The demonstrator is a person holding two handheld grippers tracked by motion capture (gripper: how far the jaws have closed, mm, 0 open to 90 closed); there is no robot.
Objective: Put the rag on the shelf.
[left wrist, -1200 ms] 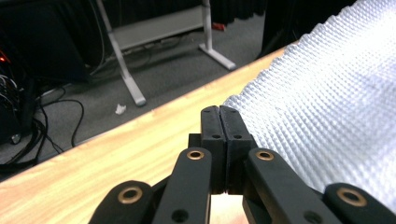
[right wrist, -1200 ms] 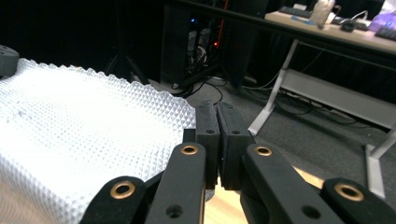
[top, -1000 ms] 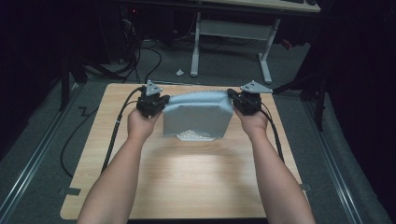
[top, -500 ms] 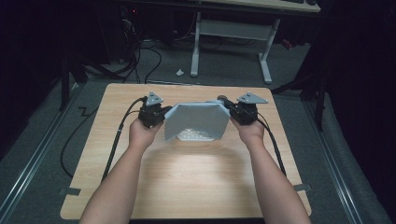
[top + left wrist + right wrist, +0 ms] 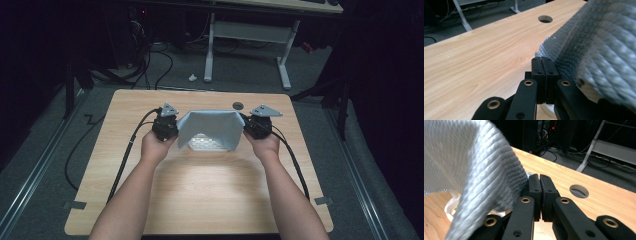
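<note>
Cloth, a grey waffle-weave towel (image 5: 210, 127), hung stretched between left gripper (image 5: 168, 131) and right gripper (image 5: 252, 129), fingers of each pinching a corner above the pale wooden tabletop (image 5: 210, 200).

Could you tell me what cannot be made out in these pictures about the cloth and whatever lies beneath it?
- White object under the grey cloth: mostly covered in the high view; a cut-off sliver in the right gripper view.
- Left tool and right tool: jaws shut; the cloth corner between the pads is hidden.
- Cloth nearest the left tool's camera: blurred.
</note>
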